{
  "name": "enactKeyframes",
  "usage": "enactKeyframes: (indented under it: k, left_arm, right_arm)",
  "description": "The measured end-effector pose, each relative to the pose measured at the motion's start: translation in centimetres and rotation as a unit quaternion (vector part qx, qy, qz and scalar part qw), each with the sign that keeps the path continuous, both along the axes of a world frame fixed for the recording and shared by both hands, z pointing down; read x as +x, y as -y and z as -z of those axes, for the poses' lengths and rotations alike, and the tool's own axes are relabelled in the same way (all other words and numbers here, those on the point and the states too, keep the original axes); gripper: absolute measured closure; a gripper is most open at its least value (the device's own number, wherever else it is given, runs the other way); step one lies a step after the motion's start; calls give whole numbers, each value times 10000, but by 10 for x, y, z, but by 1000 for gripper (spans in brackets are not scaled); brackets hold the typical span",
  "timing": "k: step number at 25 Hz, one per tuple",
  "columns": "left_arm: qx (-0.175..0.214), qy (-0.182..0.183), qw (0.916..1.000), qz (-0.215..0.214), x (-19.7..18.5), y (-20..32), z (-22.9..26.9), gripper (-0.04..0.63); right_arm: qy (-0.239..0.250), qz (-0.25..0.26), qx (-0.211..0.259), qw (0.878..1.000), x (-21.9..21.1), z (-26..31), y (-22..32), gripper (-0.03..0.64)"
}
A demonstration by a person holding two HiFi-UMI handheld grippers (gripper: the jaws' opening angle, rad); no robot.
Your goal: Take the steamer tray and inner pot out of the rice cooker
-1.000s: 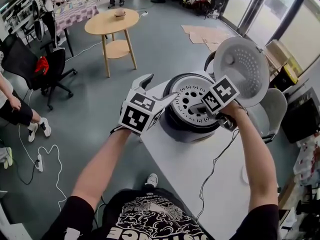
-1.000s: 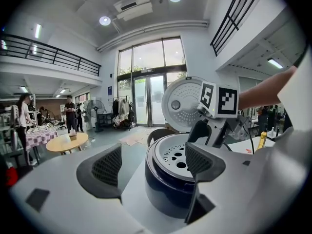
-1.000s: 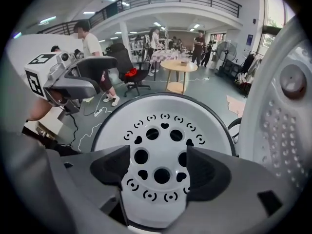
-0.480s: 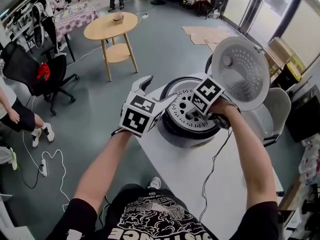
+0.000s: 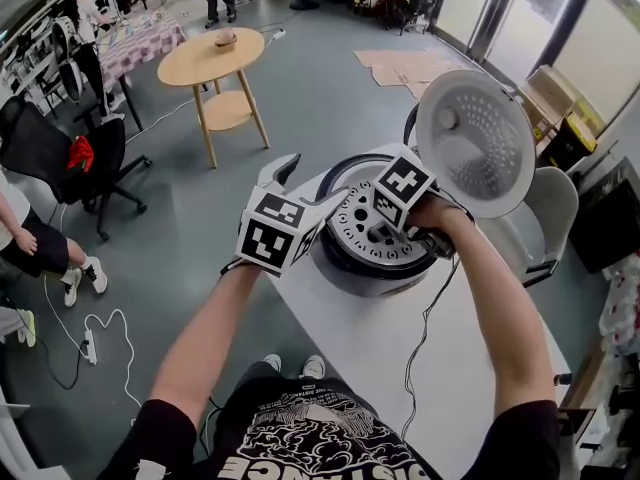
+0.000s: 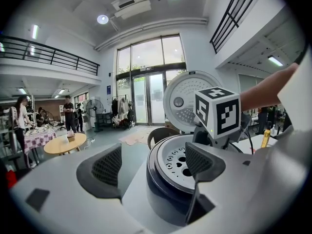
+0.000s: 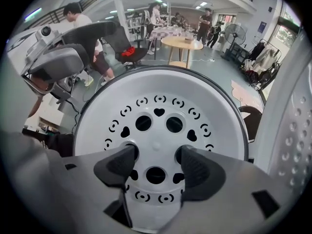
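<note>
Right gripper (image 7: 157, 164): jaws wide, just closing, tips at two holes of steamer tray (image 7: 158, 89) directly below, its centre between them, likely to pinch it | Left gripper (image 6: 155, 165): wide, empty, rice cooker (image 6: 161, 199) just ahead, probably to steady it

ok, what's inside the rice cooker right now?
White perforated steamer tray fills the opening of the rice cooker. Anything beneath it, inner pot included, is covered.

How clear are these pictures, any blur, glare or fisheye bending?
Head view: evenly lit and sharp, only mild wide-angle bending. Left gripper view: heavy fisheye with dark corners, and the windows look washed out. Right gripper view: same fisheye; the steamer tray is crisp, the near jaws softer.
</note>
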State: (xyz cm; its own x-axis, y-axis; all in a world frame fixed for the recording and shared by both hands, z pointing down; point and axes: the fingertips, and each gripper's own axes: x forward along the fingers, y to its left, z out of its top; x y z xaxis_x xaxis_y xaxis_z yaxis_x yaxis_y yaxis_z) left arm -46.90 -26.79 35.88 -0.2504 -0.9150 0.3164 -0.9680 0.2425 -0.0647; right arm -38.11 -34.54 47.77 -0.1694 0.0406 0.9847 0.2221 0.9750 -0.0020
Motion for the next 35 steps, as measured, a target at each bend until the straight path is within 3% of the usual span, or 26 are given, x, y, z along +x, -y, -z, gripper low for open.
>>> enactKeyframes:
  k: [12,24,30,35]
  left_arm:
    - [89,-75,9989,-444,-7,2,4,199]
    - [300,-58,9933,-1119,-5,-16,28,199]
    - [565,-81,9848,-1642,21,-20,53,199]
    - [716,-98,9723,-2222,46,-24,58,199]
  right_arm:
    - [-174,-235,41,9996,7,-1,0,334]
    - [109,-718,563,9958,5,64,-16,339]
    - [301,-1270,751,9886,38,99,-32,339]
    - [396,-1845,937,9775,77,106,-48,339]
